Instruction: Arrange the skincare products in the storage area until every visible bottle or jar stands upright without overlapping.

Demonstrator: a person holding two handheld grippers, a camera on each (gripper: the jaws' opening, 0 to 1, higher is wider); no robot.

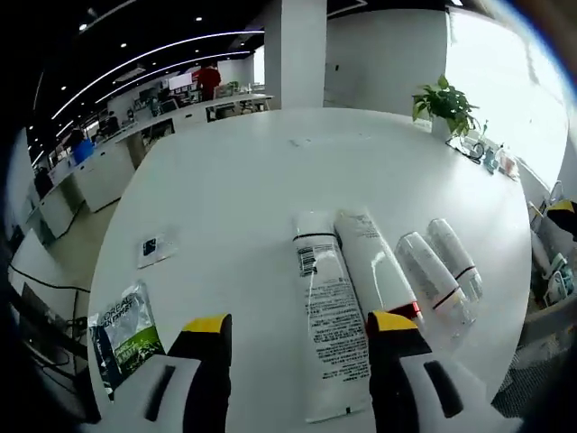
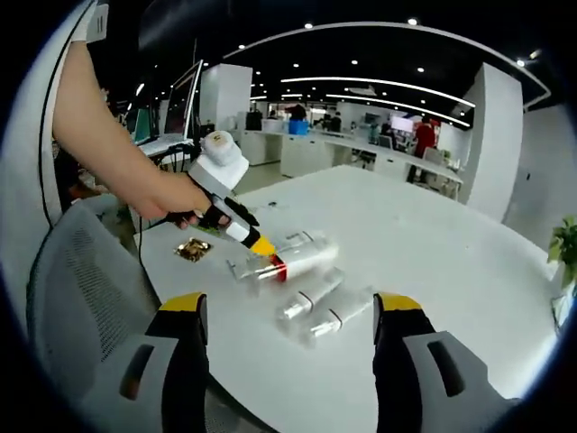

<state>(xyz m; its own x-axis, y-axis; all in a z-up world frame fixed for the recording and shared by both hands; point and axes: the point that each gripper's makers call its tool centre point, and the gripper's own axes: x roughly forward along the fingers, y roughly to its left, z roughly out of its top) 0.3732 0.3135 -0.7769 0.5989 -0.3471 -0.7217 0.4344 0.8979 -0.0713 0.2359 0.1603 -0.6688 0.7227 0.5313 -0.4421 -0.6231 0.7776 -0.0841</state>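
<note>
Four skincare tubes lie flat, side by side, on the white table [image 1: 234, 171]. The big white tube [image 1: 326, 316] with black print is between the jaws of my left gripper [image 1: 299, 329], which is open. Its right jaw partly covers a white tube with a red band [image 1: 371, 266]. To the right are two smaller clear-capped tubes [image 1: 431, 275] [image 1: 455, 257]. In the right gripper view a hand holds the left gripper [image 2: 261, 245] low over the blurred tubes [image 2: 302, 251]. Two smaller tubes [image 2: 311, 298] [image 2: 347, 311] lie nearer my right gripper [image 2: 290, 307], which is open and holds nothing.
A green sachet [image 1: 122, 334] and a small dark sachet [image 1: 155, 248] lie at the table's left. A gold sachet [image 2: 193, 250] lies beside the tubes. A potted plant [image 1: 444, 104] stands at the far edge. A grey mesh chair [image 2: 81, 289] is at the table's side.
</note>
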